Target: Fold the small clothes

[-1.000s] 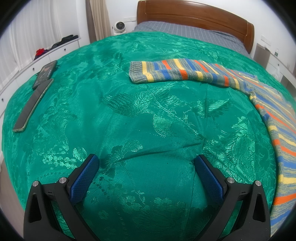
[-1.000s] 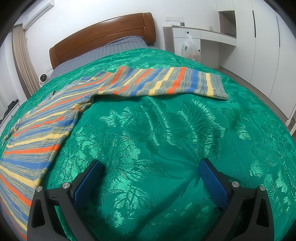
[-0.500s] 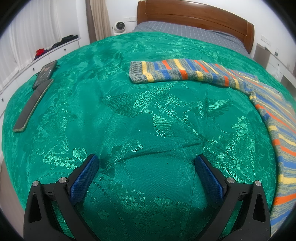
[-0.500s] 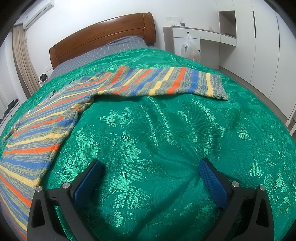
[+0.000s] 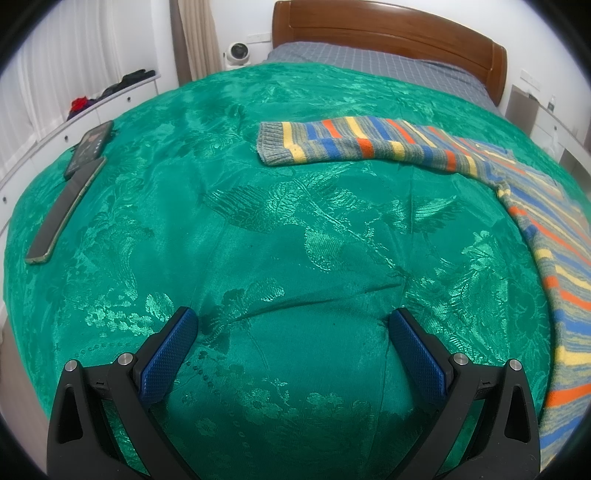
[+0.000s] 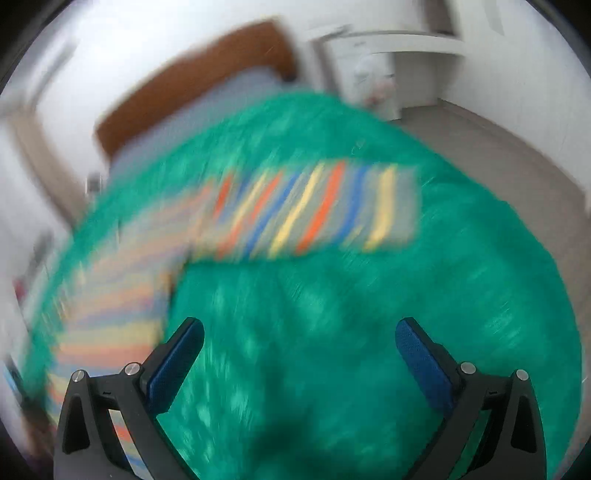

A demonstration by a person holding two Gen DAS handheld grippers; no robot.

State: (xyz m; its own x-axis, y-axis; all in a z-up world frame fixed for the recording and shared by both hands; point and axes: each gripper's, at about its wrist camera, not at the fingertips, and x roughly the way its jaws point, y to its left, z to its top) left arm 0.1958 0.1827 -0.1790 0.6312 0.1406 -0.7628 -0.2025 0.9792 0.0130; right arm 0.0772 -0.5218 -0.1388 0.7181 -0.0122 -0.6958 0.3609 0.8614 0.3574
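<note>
a bedroom: a green spread [image 5: 280, 229] covers the bed, wooden headboard [image 5: 388, 33] at the far end, white drawers along the wall. two phones [image 5: 70, 192] lie on the spread well off to the left gripper's left.

the sweater [image 5: 546, 229] lies flat and unfolded. from the left gripper [image 5: 291, 325] its body runs down the right edge of view, and one sleeve [image 5: 354, 147] stretches out ahead, long axis crosswise, cuff pointing left. from the right gripper [image 6: 299, 332] the body sits to the left, partly behind its left finger, and the other sleeve [image 6: 314, 210] reaches ahead and to the right, cuff at the right end.

both grippers are spread wide with nothing between the blue pads [image 5: 170, 354], only bare spread. the right wrist view is heavily smeared, so that hand looks to be in quick motion; fine detail there can't be read.

no fold looks made so far. the right gripper appears nearer its sleeve, so that cuff is likely the first grab, to be carried across toward the body on its left.
</note>
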